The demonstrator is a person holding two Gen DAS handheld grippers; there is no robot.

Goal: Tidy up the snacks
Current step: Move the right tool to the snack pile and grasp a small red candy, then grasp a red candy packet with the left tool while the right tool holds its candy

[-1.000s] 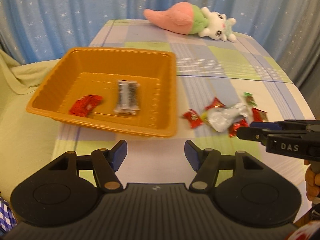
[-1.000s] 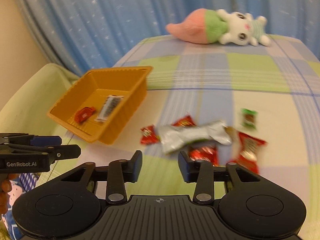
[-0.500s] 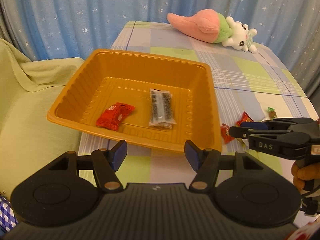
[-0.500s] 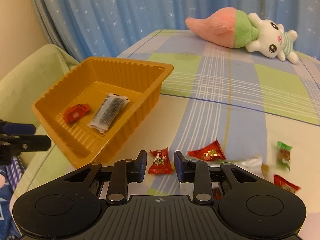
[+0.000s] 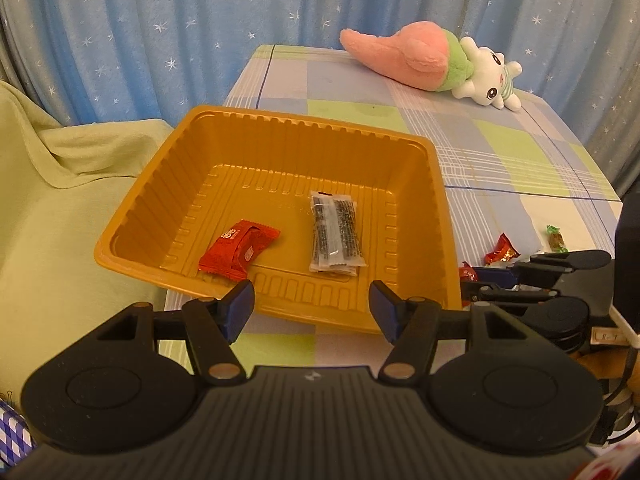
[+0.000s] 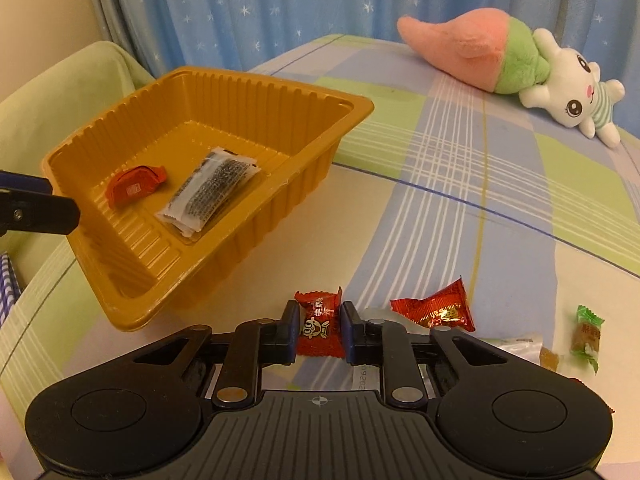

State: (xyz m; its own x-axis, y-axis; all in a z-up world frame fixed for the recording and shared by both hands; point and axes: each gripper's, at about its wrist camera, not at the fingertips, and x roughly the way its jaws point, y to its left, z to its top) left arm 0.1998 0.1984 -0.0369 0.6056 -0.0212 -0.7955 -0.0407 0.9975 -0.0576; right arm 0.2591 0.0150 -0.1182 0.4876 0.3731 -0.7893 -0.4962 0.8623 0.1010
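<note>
Left view
Tool state: left tool (image 5: 311, 311) stands half open and empty, poised at the near rim of the orange tray (image 5: 439, 216).
Tray contents: red packet (image 5: 239, 250) and dark sachet (image 5: 335, 236) lie apart on the tray floor.
Risk: tray overhangs the surface's left edge; a nudge to its near wall could tip it toward the green blanket (image 5: 60, 200).
Room: tray's right half is bare, open from above.

Right view
Tool state: right tool (image 6: 320, 330), jaws just closing, pinches a red candy (image 6: 320, 326) low on the surface (image 6: 400, 220).
Risk: grip sits on a thin wrapper, so it may slip in the lift; another red candy (image 6: 436, 308) and green candy (image 6: 587, 334) lie near and could get dragged.
Room: a clear lane leads to the tray, whose right wall must be cleared.
</note>
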